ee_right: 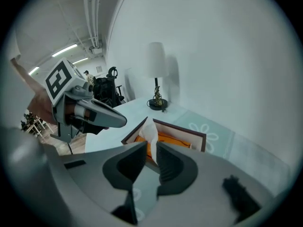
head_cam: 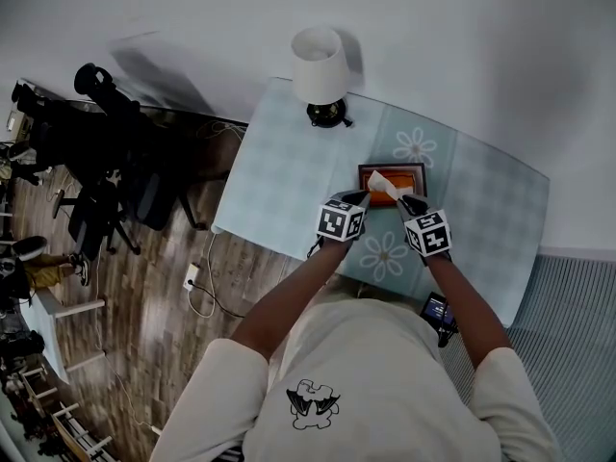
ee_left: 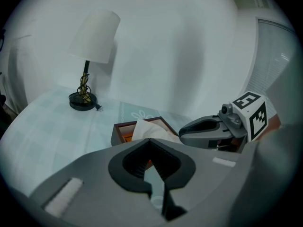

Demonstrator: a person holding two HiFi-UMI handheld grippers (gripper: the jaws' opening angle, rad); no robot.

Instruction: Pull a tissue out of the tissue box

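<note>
Nothing has been pulled yet, so I judge the task to be at its very start. The box (head_cam: 414, 167), dark-rimmed and open at the top with an orange lining, sits toward the far side of the worktop. The tissue (head_cam: 383, 183) stands up out of the top of the box, its lower end inside. Both grippers are low over the box's near edge. The right gripper (ee_right: 151, 150) points at the tissue with its fingers a narrow slit apart. The white fold lies in line with that slit, just past the tips, and I see no pinch on it. The left gripper (ee_left: 150, 142) hangs at the box's near left corner, its fingers pressed together with nothing in them. All the work is left: close on the tissue, then draw it up and clear of the box. The left gripper looks placed to steady the box, though that is a guess.

The room has a white wall (head_cam: 481, 46) and, at the left, a wooden floor (head_cam: 164, 306) crowded with black chairs and gear (head_cam: 96, 152). The worktop (head_cam: 279, 181) stands against the wall under a pale blue checked cloth with daisy prints. A lamp (head_cam: 320, 70) with a white shade stands at its far edge, well apart from the box.
</note>
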